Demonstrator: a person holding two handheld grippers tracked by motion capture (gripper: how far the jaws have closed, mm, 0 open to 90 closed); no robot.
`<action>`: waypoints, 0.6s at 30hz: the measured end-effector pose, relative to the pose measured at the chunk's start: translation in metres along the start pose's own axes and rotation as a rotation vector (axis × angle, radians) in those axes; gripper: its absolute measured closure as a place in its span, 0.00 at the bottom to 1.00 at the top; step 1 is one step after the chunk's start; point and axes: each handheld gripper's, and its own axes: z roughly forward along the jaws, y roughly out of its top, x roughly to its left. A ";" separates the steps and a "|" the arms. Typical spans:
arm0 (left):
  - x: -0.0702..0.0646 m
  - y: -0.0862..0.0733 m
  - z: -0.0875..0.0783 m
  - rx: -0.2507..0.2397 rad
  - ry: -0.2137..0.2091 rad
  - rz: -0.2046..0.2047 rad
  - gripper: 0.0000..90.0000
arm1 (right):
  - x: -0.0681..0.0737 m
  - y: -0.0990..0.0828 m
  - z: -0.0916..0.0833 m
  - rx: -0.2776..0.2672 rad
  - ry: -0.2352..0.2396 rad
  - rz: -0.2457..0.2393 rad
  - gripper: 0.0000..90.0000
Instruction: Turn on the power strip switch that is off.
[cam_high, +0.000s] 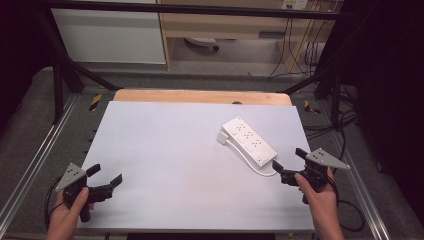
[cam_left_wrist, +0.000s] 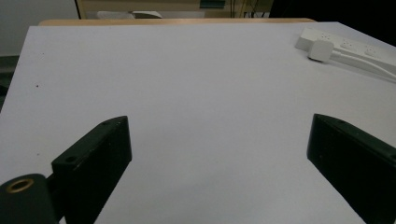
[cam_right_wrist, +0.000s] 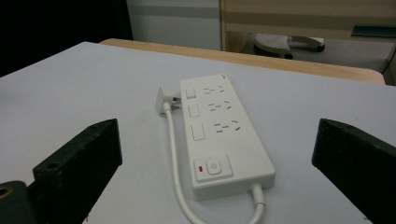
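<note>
High view: your right gripper (cam_high: 286, 163), jaws spread and empty, sits just beside the near end of the white power strip (cam_high: 249, 140), whose long axis runs diagonally away toward table centre; your left gripper (cam_high: 106, 174), likewise spread, is well apart.

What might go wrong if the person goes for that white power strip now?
The right gripper sits nearest the power strip, jaws open. Its cable loops from the near end back along the side to the plug lying by the far end; a jaw could snag that loop and drag the strip askew. The strip is smooth and lies flat on the table, so it may slide rather than lift. The left gripper is far away, too distant to steady it.
</note>
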 end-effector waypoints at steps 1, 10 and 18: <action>0.000 0.000 0.000 0.003 -0.002 0.002 0.07 | 0.000 0.002 0.002 0.002 0.001 -0.009 0.02; -0.001 0.000 0.000 0.002 0.000 0.004 0.07 | 0.004 0.023 0.016 0.006 0.017 -0.036 0.02; -0.001 0.000 0.000 0.005 -0.001 0.006 0.07 | 0.002 0.042 0.031 0.002 0.023 -0.047 0.02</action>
